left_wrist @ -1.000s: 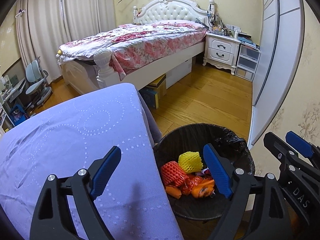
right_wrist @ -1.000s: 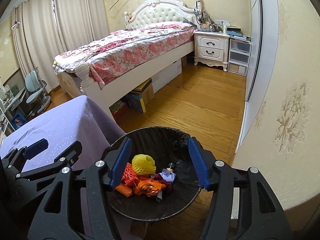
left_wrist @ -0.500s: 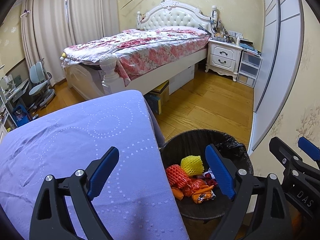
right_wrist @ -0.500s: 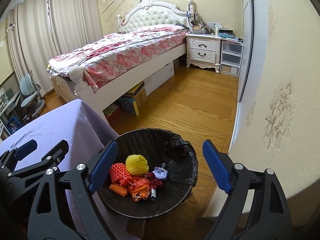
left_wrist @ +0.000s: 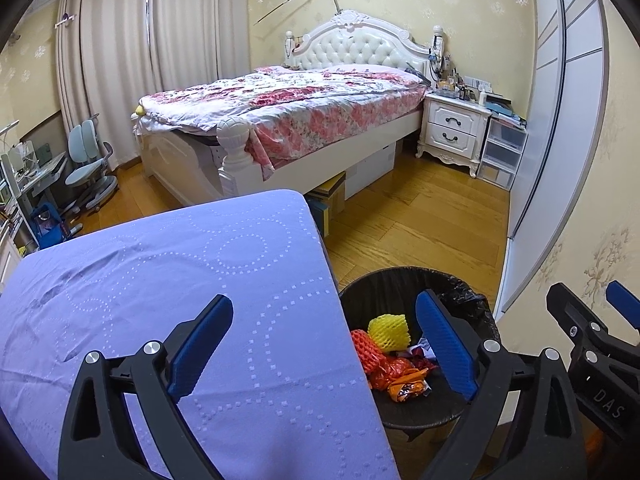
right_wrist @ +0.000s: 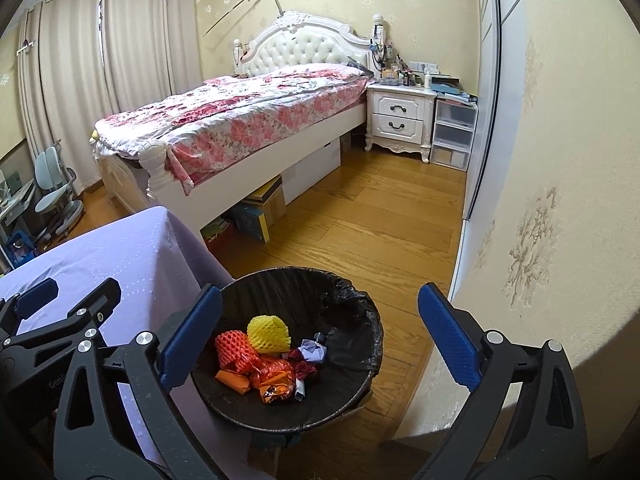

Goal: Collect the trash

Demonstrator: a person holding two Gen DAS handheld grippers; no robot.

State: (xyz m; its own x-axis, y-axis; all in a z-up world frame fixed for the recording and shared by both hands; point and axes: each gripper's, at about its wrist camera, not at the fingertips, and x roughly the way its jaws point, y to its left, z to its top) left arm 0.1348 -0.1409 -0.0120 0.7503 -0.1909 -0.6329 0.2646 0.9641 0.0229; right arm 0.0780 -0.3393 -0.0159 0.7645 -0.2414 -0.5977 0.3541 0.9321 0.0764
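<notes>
A round bin lined with a black bag [right_wrist: 352,312] stands on the floor beside the purple-clothed table [left_wrist: 160,280]. It holds a yellow foam net [right_wrist: 268,334], an orange foam net [right_wrist: 234,350], orange wrappers [right_wrist: 274,384] and a crumpled pale paper [right_wrist: 312,350]. The bin also shows in the left wrist view [left_wrist: 400,284]. My right gripper [right_wrist: 320,340] is open and empty above the bin. My left gripper [left_wrist: 324,344] is open and empty over the table's right edge. The right gripper shows at the far right of the left wrist view [left_wrist: 592,320].
A bed with a floral cover [left_wrist: 300,108] stands behind, with boxes under it [right_wrist: 260,208]. A white nightstand [left_wrist: 454,132] and plastic drawers [left_wrist: 502,152] are at the back right. A wall [right_wrist: 540,200] is close on the right. A desk chair [left_wrist: 86,160] is at the far left.
My right gripper has opened wide and drawn up and back from the bin. My left gripper has drawn back a little, staying open. Trash lies in the bin as before.
</notes>
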